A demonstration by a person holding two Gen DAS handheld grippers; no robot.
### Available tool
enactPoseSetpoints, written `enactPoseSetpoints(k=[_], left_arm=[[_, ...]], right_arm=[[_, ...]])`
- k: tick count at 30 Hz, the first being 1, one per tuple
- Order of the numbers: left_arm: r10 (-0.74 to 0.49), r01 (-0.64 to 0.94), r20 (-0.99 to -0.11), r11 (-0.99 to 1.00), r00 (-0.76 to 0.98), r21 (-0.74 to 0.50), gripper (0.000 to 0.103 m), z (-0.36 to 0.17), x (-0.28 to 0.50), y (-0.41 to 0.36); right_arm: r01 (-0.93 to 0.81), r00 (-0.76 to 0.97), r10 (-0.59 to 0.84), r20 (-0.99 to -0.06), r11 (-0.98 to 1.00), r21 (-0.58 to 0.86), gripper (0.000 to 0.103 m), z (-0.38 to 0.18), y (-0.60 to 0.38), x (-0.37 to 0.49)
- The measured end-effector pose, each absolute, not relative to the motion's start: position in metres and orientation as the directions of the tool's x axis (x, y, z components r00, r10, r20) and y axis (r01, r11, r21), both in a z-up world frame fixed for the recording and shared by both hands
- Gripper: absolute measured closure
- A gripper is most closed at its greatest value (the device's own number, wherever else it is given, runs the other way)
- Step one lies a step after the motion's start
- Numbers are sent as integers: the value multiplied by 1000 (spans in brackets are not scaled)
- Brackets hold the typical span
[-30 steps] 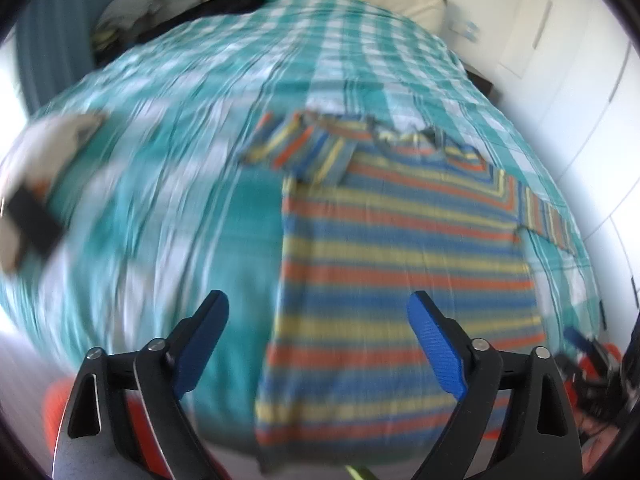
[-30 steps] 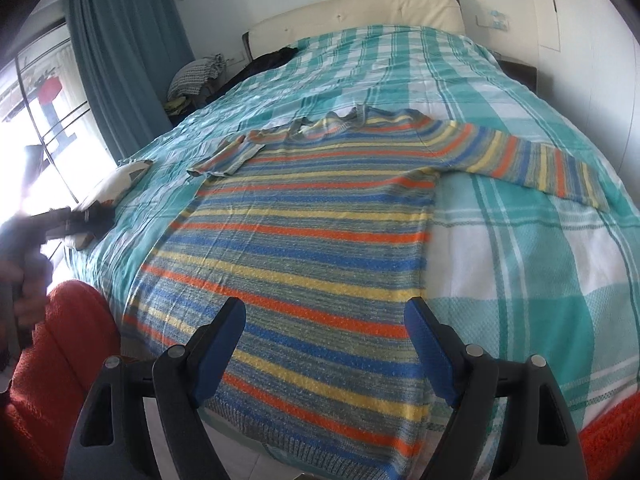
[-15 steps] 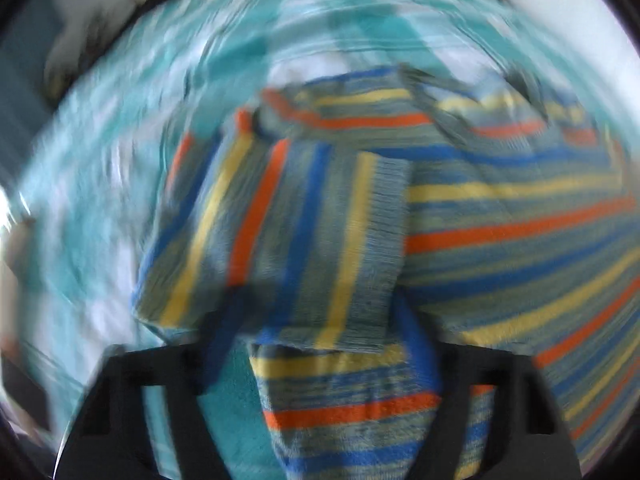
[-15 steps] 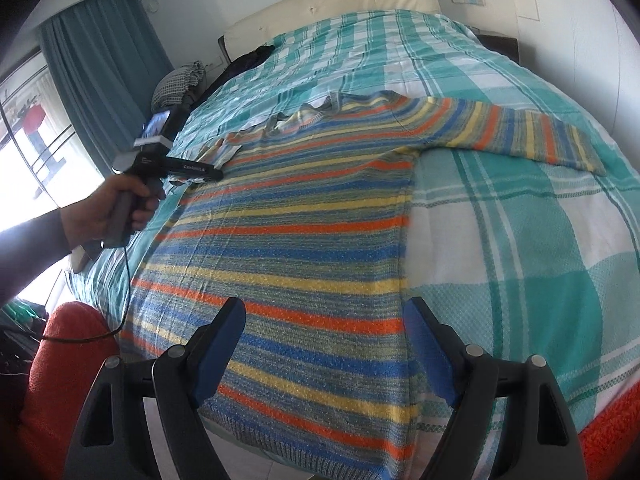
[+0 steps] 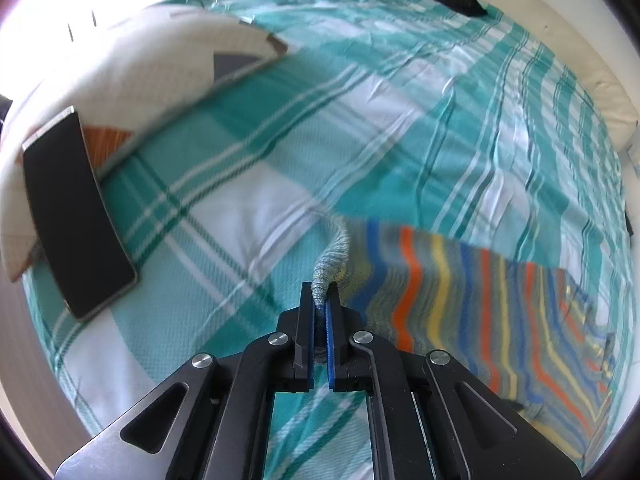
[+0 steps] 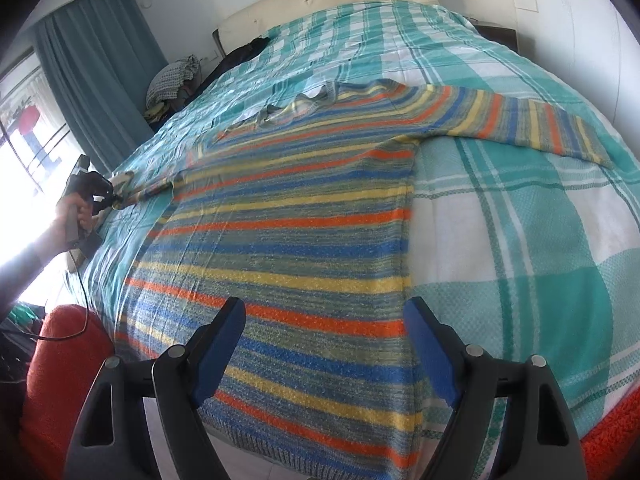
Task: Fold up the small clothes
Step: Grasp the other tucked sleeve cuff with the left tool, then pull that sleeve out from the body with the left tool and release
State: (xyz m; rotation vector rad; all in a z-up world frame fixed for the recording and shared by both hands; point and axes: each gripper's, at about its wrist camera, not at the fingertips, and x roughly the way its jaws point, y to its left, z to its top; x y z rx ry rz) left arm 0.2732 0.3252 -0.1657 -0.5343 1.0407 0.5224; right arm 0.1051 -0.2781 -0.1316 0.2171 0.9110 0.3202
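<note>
Left gripper (image 5: 319, 312) now clamped on the grey cuff (image 5: 331, 270) of the striped sweater (image 6: 296, 216), having swung in from an open hover a second ago and drawn that sleeve out sideways from the body. Right gripper (image 6: 324, 346) unchanged, fingers wide apart above the hem. Sweater flat on the plaid bedspread (image 6: 500, 216), so probably ready for folding the sleeve inward.
</note>
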Motion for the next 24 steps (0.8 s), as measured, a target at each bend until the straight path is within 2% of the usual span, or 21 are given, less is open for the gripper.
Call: enactPoseSetpoints(k=[7,13,15,16,18,19,20,22,24], left_arm=[[139,-616,-901,771,411,-162,102,-168,271,324],[230,-585,-917,811,326,-4,102,-192,276,313],[241,-579,-915,815,323,10,99,-196,276,311],[253,-581,-910,814,329,16,92,-194,275,311],[284,-581,-899,813,334,41,71,-183,266,306],[297,-582,-892,812,342,47,49,-173,255,302],[292,-578,-878,816,380,21,33,-159,239,294],[282,-567,-830,822,481,-50,16,-129,200,267],[209,-506,-775,848,596,-160,11,-100,162,228]], right_arm=[[-216,558,354,-751,935,280,22,-134,-266,101],[-217,543,352,-762,936,277,22,-139,-264,103],[-212,549,348,-760,937,276,22,-138,-266,102],[-207,556,343,-757,939,274,22,-136,-267,101],[-194,573,324,-753,946,260,22,-133,-271,100],[-184,579,312,-753,950,252,22,-133,-273,100],[-170,583,298,-756,955,245,22,-133,-275,101],[-129,587,274,-762,961,246,22,-132,-284,106],[-103,601,261,-755,962,251,22,-126,-293,110]])
